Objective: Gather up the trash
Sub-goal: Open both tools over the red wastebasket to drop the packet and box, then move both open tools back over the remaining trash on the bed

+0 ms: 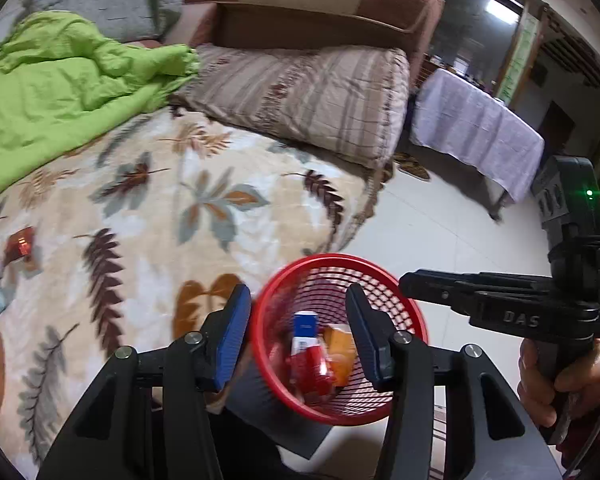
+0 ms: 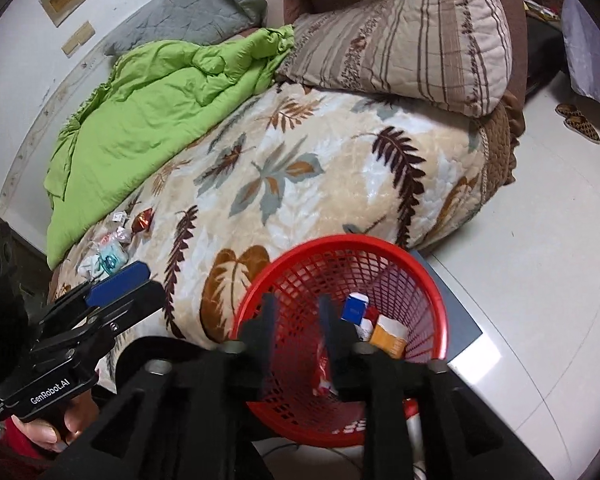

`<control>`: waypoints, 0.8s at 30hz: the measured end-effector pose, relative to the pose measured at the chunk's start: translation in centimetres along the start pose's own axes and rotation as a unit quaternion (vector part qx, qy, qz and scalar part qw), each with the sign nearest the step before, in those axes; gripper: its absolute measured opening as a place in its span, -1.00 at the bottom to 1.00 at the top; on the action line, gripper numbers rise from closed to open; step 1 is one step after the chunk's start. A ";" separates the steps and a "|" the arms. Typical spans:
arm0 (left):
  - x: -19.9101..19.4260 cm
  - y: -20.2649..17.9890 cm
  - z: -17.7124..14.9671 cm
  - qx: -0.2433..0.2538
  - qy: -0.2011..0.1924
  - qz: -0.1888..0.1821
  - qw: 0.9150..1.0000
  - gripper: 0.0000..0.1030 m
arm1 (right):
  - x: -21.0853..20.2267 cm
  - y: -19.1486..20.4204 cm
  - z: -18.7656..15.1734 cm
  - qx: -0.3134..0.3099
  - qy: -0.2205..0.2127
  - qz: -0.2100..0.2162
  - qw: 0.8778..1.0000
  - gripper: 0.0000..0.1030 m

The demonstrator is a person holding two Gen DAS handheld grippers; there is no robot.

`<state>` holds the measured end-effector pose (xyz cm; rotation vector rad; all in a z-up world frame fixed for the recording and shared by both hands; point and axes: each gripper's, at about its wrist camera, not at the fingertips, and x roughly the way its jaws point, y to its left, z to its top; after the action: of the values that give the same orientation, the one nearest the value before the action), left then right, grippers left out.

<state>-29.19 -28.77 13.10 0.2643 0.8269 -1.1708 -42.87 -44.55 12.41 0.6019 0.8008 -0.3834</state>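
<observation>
left hand-held gripper [image 1: 298,330] parted, empty | right hand-held gripper [image 2: 298,322] parted, empty | over basket [image 2: 428,268]

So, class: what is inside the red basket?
Inside the red basket lie a blue-and-white box, an orange packet and a red wrapper. Whatever lies beneath them is covered.

Home bedroom, bed [image 2: 320,168], pillow [image 2: 412,40], green quilt [image 2: 148,112]
</observation>
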 end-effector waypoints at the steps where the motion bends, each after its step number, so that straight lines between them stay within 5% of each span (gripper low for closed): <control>1: -0.3 0.4 -0.1 -0.003 -0.003 0.007 1.000 -0.01 | 0.1 0.3 0.1 -0.002 -0.004 0.001 1.000 -0.14; 13: -6.3 9.5 -1.8 -0.093 -0.041 0.113 0.988 0.07 | 4.0 8.8 0.1 -0.083 0.009 0.063 0.995 -0.12; 24: -13.0 19.1 -5.4 -0.193 -0.074 0.199 0.958 0.11 | 8.8 18.7 0.5 -0.168 0.020 0.121 0.978 -0.06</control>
<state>-16.39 -8.79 14.13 0.0153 0.8060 -0.6264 -26.99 -31.32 12.63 0.3852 0.7988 -0.0101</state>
